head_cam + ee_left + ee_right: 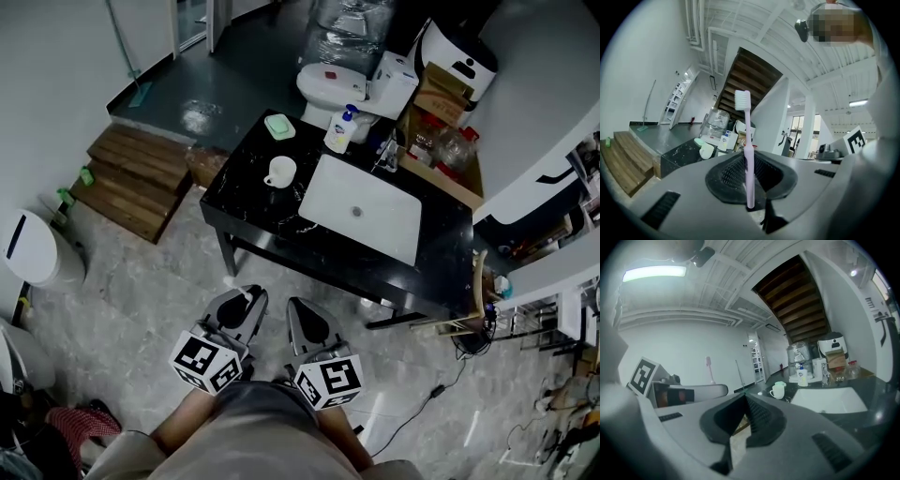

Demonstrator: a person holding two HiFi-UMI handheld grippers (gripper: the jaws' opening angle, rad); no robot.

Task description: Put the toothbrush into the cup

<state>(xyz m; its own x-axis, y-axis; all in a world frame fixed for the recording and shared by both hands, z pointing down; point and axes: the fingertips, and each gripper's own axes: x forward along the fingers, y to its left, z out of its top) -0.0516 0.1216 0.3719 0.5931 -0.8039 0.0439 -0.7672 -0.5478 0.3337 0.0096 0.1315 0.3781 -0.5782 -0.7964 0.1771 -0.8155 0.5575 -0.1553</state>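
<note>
Pink toothbrush (748, 140) clamped upright in left gripper (242, 305), barely visible overhead, right gripper (744, 398) closed, empty

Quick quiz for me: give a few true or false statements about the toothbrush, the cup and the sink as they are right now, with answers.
1. The pale pink toothbrush stands upright, clamped in the jaws of the left gripper. True.
2. The white handled cup sits inside the white rectangular sink basin. False: it stands on the black marble-look tabletop, to the basin's left in the head view.
3. The right gripper has nothing between its jaws. True.
4. The toothbrush is in the cup. False: the left gripper holds it, short of the table.
</note>
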